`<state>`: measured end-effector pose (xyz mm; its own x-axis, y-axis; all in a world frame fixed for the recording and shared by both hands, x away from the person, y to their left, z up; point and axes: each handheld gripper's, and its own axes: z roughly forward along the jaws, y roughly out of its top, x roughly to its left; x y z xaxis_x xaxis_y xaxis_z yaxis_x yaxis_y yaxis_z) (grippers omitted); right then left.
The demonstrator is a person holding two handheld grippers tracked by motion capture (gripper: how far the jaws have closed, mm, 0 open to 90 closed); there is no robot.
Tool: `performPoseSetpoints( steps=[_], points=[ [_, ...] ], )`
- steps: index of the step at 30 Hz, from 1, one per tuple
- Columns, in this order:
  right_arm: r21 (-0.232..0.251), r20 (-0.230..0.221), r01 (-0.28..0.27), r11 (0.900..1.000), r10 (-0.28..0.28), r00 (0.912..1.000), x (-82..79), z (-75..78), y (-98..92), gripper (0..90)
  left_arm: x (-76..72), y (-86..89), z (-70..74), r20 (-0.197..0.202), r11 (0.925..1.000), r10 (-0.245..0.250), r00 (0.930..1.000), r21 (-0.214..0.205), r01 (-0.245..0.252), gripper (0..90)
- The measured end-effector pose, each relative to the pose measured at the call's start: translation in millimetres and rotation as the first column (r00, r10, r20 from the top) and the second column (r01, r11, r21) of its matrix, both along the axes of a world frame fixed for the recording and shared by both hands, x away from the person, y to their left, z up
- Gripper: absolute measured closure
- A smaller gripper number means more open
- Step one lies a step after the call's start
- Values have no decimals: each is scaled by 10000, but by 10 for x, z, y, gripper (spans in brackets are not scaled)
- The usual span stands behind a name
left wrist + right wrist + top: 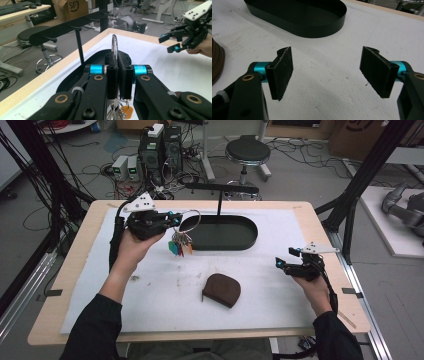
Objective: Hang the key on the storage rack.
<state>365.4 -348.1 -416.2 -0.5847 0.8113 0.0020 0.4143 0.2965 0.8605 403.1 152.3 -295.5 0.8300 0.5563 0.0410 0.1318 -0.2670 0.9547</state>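
Note:
My left gripper (175,216) is shut on a large metal key ring (190,220), held in the air over the left end of the black oval tray (250,238). Several keys and coloured tags (180,246) hang below it. In the left gripper view the ring (114,45) stands upright, pinched between the pads of the left gripper (119,62), with an orange tag (126,111) dangling beneath. My right gripper (281,262) rests low at the table's right side, open (329,72), with bare white mat between its pads. A brown zip pouch (221,290) lies on the mat in front.
A black rack with a crossbar and pegs (222,187) rises from the tray on a thin post; its pegs (57,31) are just beyond the ring. The right gripper (172,42) is visible across the table. The pouch's edge (217,62) lies left of the right gripper, the tray wall (307,27) ahead.

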Motion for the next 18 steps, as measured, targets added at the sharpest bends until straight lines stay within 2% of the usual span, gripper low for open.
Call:
performPoseSetpoints(
  steps=[14, 18],
  points=[
    [31, -19, -33, 10000, 33, 10000, 4, -3, 6, 274, 291, -110, 29, 13, 9990, 438, 9990, -44, -438, 863],
    [33, -13, -43, 10000, 43, 10000, 7, -4, 6, 275, 395, -127, 24, -16, 9969, 695, 9976, -370, -695, 863]
  ],
)
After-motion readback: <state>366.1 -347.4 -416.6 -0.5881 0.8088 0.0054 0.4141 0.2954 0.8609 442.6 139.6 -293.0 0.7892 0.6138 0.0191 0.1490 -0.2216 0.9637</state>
